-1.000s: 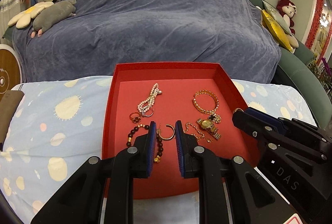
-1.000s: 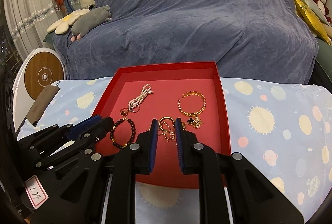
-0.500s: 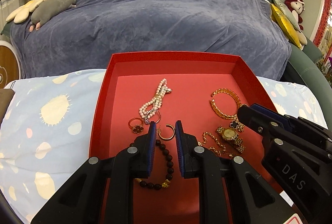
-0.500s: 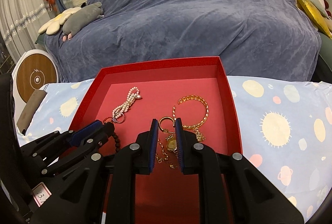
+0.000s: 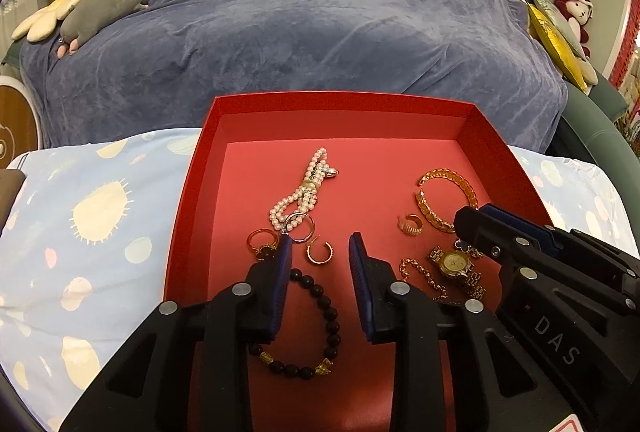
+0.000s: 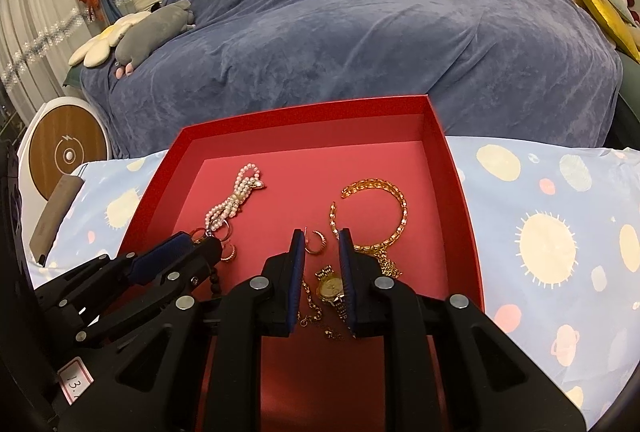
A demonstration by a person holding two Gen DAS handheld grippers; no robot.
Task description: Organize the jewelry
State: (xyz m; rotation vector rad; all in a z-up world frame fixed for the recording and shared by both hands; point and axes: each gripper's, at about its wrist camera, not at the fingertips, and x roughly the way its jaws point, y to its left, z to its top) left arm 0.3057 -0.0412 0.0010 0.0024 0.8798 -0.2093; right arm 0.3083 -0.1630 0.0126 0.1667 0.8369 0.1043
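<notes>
A red tray (image 5: 188, 192) (image 6: 456, 176) holds jewelry. A pearl bracelet (image 5: 304, 188) (image 6: 236, 198), a gold chain bangle (image 5: 444, 196) (image 6: 380, 216), a gold watch (image 5: 454, 264) (image 6: 332, 286), a dark bead bracelet (image 5: 320, 324) and rings lie inside. My left gripper (image 5: 318, 254) is open, its fingers on either side of a small gold hoop earring (image 5: 319, 253). My right gripper (image 6: 320, 242) is open over a second gold hoop earring (image 6: 316, 242), with the watch between its fingers lower down.
The tray rests on a light blue patterned cloth (image 5: 92, 216) (image 6: 552, 240). Behind it stands a sofa under a blue-grey cover (image 5: 320, 12), with plush toys (image 5: 100, 4) on the left and cushions (image 5: 552, 36) on the right.
Both grippers moved forward over the tray and lower. Both sets of jaws opened wider, the left clearly more. One gold hoop earring now lies further right, beside the bangle.
</notes>
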